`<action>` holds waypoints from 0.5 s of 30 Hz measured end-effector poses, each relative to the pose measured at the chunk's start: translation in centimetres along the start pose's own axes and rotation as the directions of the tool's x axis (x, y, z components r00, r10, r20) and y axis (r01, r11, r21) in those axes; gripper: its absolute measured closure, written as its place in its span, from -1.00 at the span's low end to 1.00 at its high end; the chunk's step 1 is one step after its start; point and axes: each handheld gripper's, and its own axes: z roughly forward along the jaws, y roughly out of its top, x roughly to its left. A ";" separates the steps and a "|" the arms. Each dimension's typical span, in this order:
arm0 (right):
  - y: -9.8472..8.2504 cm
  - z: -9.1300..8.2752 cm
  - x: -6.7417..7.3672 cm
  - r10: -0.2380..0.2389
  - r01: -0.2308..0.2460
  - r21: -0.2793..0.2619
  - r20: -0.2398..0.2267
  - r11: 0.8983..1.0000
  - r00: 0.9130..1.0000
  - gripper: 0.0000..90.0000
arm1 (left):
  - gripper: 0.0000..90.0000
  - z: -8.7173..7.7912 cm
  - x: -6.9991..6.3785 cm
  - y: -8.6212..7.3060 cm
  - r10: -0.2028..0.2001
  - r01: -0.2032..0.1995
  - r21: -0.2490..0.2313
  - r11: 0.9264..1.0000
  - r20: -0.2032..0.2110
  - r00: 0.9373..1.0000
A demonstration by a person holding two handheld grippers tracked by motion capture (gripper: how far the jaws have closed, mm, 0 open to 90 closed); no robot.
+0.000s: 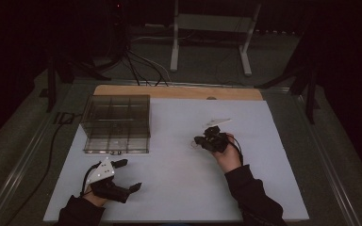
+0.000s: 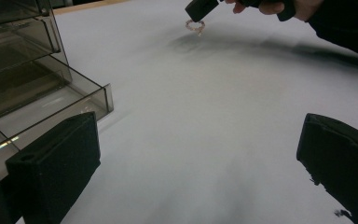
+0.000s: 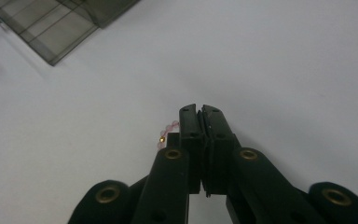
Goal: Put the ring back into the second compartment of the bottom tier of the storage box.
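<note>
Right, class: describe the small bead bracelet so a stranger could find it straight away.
Start from the white table and go to its right half, where the right gripper is. The bead bracelet is a small loop of pale pink beads with one gold bead, pinched in its closed jaws. Nothing else here is as tiny or pink; the smoky clear compartment box at the left is large.

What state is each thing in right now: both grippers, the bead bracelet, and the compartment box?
Left gripper: open, jaws wide apart, holding nothing, low over the white table.
Right gripper: shut on the bead bracelet.
Bead bracelet: pinched at the jaw tips, hanging as a small loop just above the table.
Compartment box: smoky clear plastic, resting flat on the table; whether its lid is shut I cannot tell.
</note>
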 end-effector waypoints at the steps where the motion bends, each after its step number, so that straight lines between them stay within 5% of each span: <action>1: 0.1 0.1 0.1 -0.006 0.006 0.003 -0.001 1.000 1.000 0.97 | -0.99 0.0 0.0 0.0 -0.001 0.001 -0.003 1.000 0.000 1.000; 15: 1.9 0.8 1.9 -0.041 0.041 -0.003 -0.034 0.999 0.999 0.96 | -0.99 0.0 0.1 0.0 -0.007 0.007 -0.005 1.000 0.003 1.000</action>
